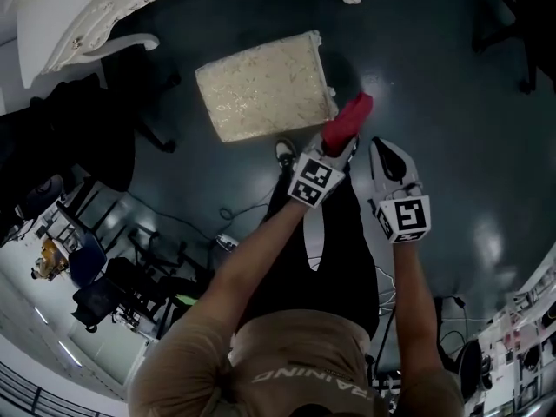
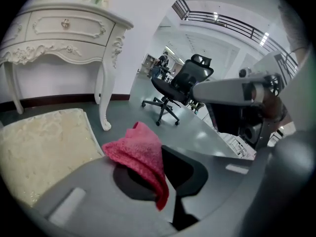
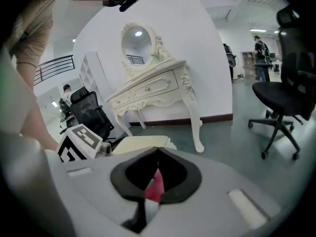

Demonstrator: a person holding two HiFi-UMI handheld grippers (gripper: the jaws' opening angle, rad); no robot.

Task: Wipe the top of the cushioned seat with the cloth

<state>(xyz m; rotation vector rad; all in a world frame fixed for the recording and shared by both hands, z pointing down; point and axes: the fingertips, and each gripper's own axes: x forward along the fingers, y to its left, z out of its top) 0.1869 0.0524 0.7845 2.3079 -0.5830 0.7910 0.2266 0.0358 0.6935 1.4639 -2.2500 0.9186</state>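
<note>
One person is standing over one cushioned seat (image 1: pixel 265 85), which is lying upper centre of the head view on the dark floor (image 1: pixel 434 76). Two grippers are showing, each carrying one marker cube: left cube (image 1: pixel 314 181), right cube (image 1: pixel 405 218).

The left gripper (image 1: pixel 337 150) is clamping the one red cloth (image 1: pixel 349 118). In the left gripper view the cloth is bunching out from between the jaws at lower centre, folded over and hanging down. In the head view the cloth is sitting just beside the seat's lower right corner. I cannot tell whether it is touching the seat. The seat top is showing bare, pale and patterned.

The right gripper (image 1: pixel 382 148) is hanging just right of the left one, close by the cloth. Its jaws are pressing together, tips meeting, in the right gripper view. One thin red sliver is showing through the slit below the tips; whether it is pinched there is unclear.

One white carved dressing table (image 2: pixel 64 28) is standing upper left in the left gripper view, with one oval mirror (image 3: pixel 137 41) on top in the right gripper view. One black office chair (image 2: pixel 180 83) is standing mid-frame in the left gripper view.
</note>
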